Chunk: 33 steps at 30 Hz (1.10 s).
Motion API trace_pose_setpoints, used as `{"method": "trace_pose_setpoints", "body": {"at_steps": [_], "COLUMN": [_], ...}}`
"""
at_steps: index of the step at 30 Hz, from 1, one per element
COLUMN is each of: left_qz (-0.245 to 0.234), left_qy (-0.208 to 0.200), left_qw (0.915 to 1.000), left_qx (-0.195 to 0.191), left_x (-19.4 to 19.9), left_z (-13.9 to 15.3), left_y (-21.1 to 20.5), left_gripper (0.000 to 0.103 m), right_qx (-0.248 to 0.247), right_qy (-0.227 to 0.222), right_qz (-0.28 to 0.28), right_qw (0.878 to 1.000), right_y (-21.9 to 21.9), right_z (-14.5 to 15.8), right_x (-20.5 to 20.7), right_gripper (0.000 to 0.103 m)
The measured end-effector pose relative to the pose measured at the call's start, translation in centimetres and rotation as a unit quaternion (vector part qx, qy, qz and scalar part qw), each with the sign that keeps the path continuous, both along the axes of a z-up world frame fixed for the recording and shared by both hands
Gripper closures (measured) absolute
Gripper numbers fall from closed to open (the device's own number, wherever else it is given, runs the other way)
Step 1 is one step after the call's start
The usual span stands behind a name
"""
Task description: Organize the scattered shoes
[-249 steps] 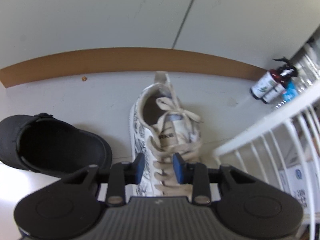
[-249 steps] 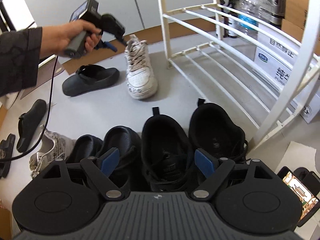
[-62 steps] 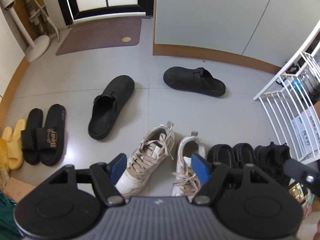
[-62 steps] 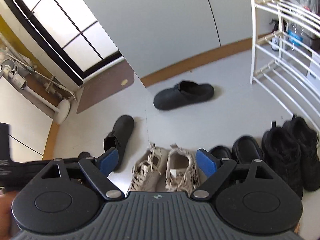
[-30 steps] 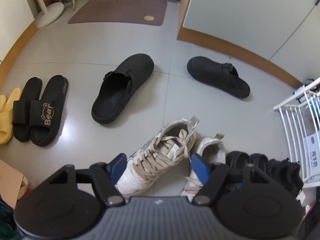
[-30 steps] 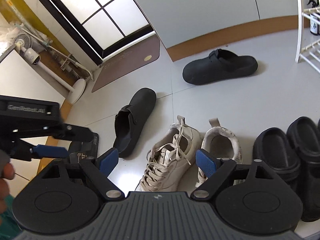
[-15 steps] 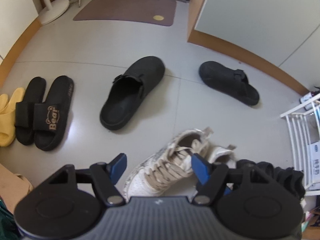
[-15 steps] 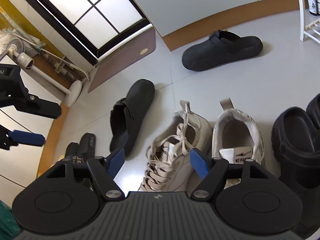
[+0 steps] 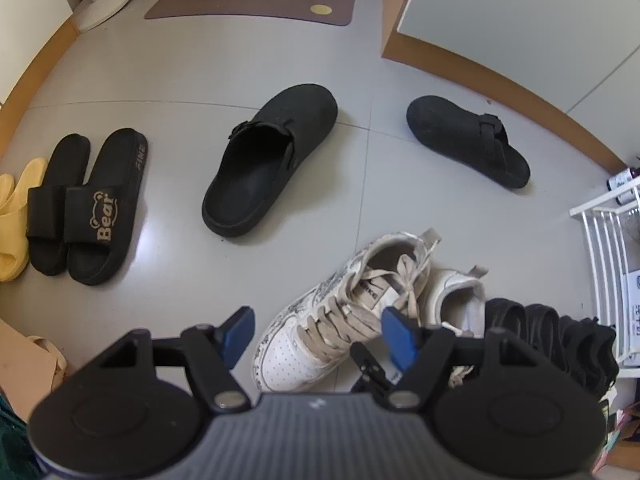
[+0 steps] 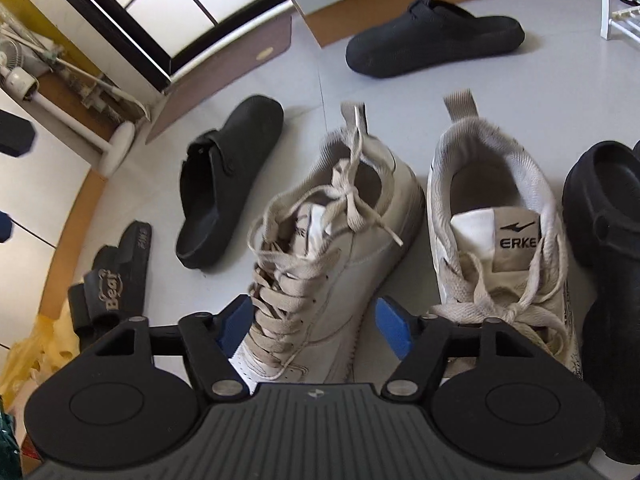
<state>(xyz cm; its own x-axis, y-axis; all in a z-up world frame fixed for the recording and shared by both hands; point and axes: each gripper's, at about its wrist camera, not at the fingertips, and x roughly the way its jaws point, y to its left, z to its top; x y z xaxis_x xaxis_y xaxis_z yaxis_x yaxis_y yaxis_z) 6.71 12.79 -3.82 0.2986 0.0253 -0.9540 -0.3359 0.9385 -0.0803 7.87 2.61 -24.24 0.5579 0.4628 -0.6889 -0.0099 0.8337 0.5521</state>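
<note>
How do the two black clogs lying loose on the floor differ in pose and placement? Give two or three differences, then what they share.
The nearer clog shows its open footbed; the farther clog shows mostly its closed upper and strap. The nearer clog lies close to the Bear slides; the farther clog lies near the wall's brown skirting. Both are black, backless, apart, and untouched by either tongs.

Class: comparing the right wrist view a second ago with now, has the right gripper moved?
Yes. The right gripper has come down toward the tilted sneaker, which looms larger against the floor; its jaws are closing around the toe.
</note>
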Motion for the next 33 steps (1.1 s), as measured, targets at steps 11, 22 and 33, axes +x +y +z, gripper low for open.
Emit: {"method": "trace_pose_setpoints", "body": {"at_steps": [11,22,33], "left_qz": [-0.01,-0.016,-0.02], "left_qy": [0.001,0.009,0.006], "left_qw": [0.9999,0.9998,0.9998], "left_qx": [-0.003,0.005,0.005], "left_x": [0.4,0.6,0.8], "left_z": [-0.1,-0.5,-0.3], "left_y": [-1.5,-1.9,-2.3], "left_gripper": [0.031,0.031,0.031], "right_qx": [0.019,0.003,-0.006], "right_qy": [0.029,0.027,0.01], "right_qz": [0.007,0.014,0.009], "right_qw": [0.999,1.0,1.0], "right_y": [0.6,-0.1,-1.1], "right_z": [-1.5,-1.7,-1.7], "right_x": [1.5,1.5,0.6], "right_gripper": [0.054,0.075,0.077]}}
